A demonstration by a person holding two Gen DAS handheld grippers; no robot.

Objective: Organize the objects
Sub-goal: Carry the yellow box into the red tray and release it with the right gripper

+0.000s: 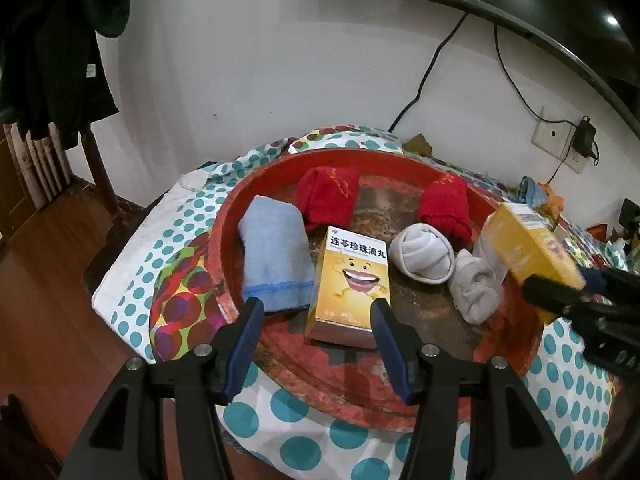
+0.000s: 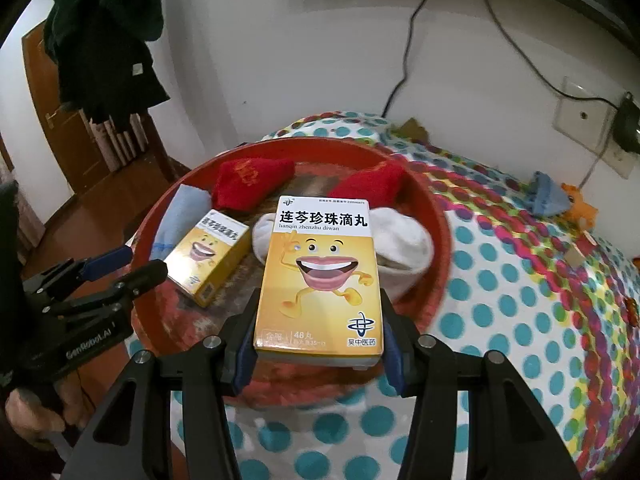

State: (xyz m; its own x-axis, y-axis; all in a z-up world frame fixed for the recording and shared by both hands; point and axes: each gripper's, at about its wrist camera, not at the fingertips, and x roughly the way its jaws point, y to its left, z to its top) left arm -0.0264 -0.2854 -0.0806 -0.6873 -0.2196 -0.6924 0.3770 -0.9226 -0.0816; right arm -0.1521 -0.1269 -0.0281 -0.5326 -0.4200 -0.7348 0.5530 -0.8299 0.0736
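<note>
Above the red tray, our right tongs clamp a yellow medicine box; left tongs gape empty. Slack pressure could drop it onto the socks.

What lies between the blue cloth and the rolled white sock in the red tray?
In the left wrist view, a yellow medicine box lies flat between the blue cloth and the white sock.

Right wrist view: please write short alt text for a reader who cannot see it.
The right gripper holds a yellow medicine box above a round red tray. In the tray lie a second yellow box, red socks and a white sock.
</note>
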